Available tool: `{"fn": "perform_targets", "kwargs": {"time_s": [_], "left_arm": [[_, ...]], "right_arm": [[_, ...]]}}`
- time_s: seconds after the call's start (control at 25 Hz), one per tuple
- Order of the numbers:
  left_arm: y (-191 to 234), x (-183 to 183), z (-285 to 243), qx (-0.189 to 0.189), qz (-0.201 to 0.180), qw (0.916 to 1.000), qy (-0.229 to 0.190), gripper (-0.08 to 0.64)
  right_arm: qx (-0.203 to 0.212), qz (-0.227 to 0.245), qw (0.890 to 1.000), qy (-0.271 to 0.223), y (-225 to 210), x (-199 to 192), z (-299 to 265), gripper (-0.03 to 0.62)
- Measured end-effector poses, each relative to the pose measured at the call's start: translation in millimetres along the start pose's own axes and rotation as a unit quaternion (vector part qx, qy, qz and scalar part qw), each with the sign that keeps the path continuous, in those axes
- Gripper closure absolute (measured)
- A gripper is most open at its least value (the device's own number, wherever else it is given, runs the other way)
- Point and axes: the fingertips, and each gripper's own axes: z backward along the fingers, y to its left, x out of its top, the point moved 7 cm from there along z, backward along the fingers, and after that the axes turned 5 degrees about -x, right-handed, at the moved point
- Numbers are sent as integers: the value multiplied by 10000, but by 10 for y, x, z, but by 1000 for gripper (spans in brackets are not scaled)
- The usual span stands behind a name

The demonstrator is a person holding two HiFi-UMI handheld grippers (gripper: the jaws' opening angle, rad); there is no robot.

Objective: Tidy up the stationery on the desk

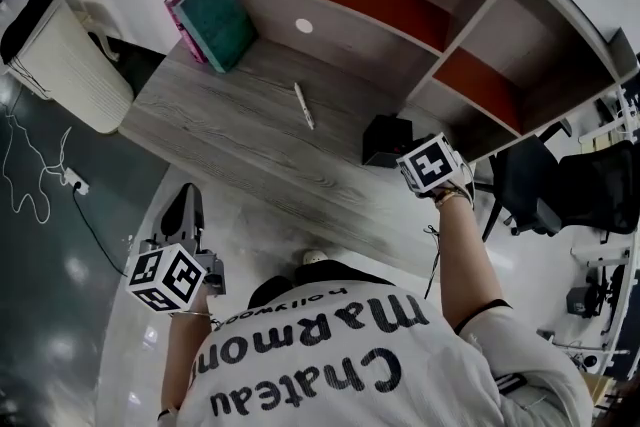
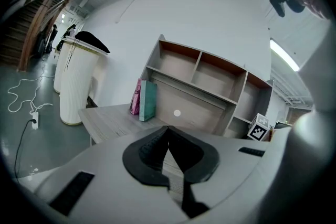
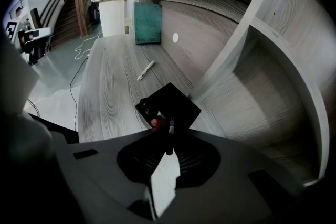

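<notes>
A black square pen holder [image 1: 385, 140] [image 3: 170, 102] stands on the grey wooden desk [image 1: 240, 135] near the shelf upright; something red [image 3: 155, 122] shows in it. My right gripper [image 1: 412, 157] [image 3: 169, 150] hangs just over the holder, shut on a thin black pen [image 3: 169, 134] whose upper end points at the holder's opening. A white pen [image 1: 303, 105] [image 3: 146, 70] lies loose mid-desk. My left gripper [image 1: 188, 203] [image 2: 168, 132] is held low, off the desk's front left edge, shut with nothing in it.
Teal and pink books [image 1: 215, 20] [image 2: 144, 100] lean at the back left of the desk under the shelf unit [image 1: 400, 5]. A white ribbed bin [image 1: 60, 55] and a floor cable [image 1: 30, 165] are at the left. A black office chair [image 1: 560, 185] stands at the right.
</notes>
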Motion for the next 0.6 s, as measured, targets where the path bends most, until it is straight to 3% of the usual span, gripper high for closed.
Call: {"fn": "perform_targets", "kwargs": {"time_s": [0.2,0.6], "left_arm": [[-7,-1,5,38,11,10000,-23,545],[18,-31,61,140,79,9999,-51,545]], "right_arm": [[174,-86,9998,38,62,29,-29,538],[128,-102,9998,116,49,32,-61,540]]}}
